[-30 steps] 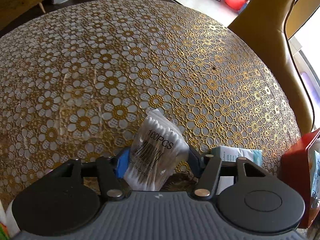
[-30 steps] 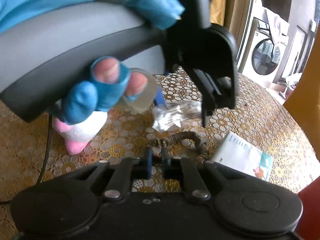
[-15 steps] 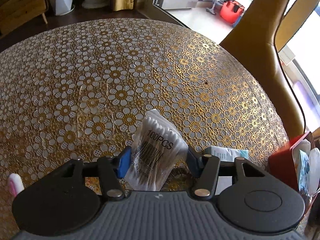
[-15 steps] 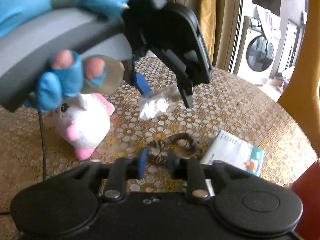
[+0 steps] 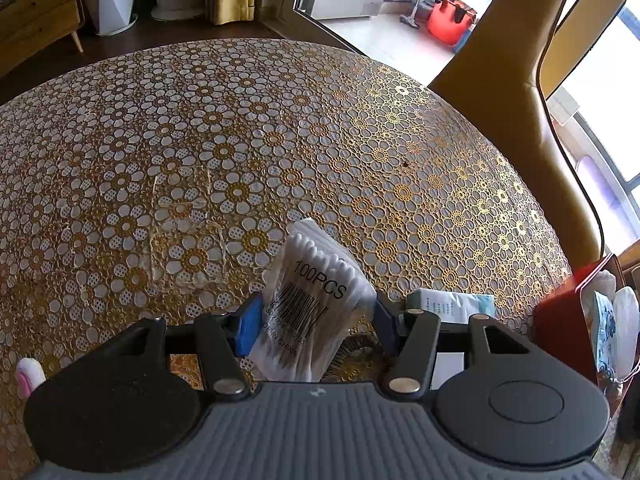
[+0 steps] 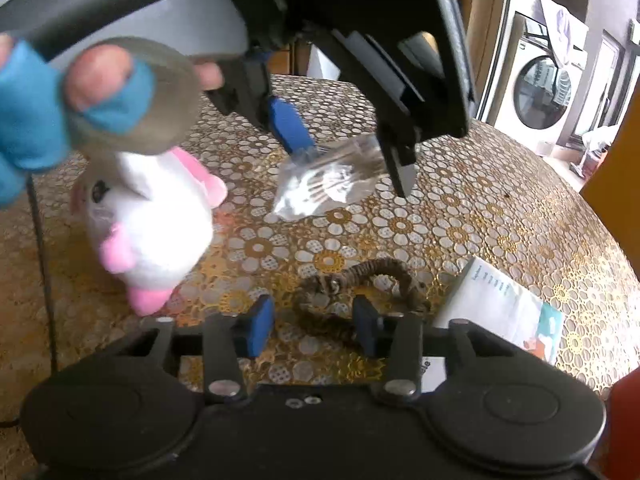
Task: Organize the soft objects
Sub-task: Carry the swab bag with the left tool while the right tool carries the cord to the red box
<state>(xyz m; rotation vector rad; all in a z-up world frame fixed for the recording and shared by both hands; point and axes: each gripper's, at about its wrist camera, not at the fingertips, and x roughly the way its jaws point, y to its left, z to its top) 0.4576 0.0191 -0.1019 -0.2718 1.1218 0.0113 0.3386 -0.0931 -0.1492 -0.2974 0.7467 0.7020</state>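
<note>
Cotton-swab bag point(image 5: 316, 304) aloft — plush toy point(image 6: 148, 224), hair tie point(image 6: 360, 284) on table.

Plush toy point(image 6: 152, 232) partly hidden behind blurred gloved hand point(image 6: 60, 108) at upper left. Red box point(image 5: 560, 320) cut off at right edge, contents unclear. Tissue pack point(image 5: 452, 304) mostly hidden behind gripper body.

Plush toy point(image 6: 152, 220) left of hair tie point(image 6: 360, 288), packet point(image 6: 504, 308) right.

Floral gold tablecloth point(image 5: 240, 140), tan chair point(image 5: 520, 92), washing machine point(image 6: 540, 92), wooden cabinet point(image 5: 36, 20), white planter point(image 5: 114, 0)
</note>
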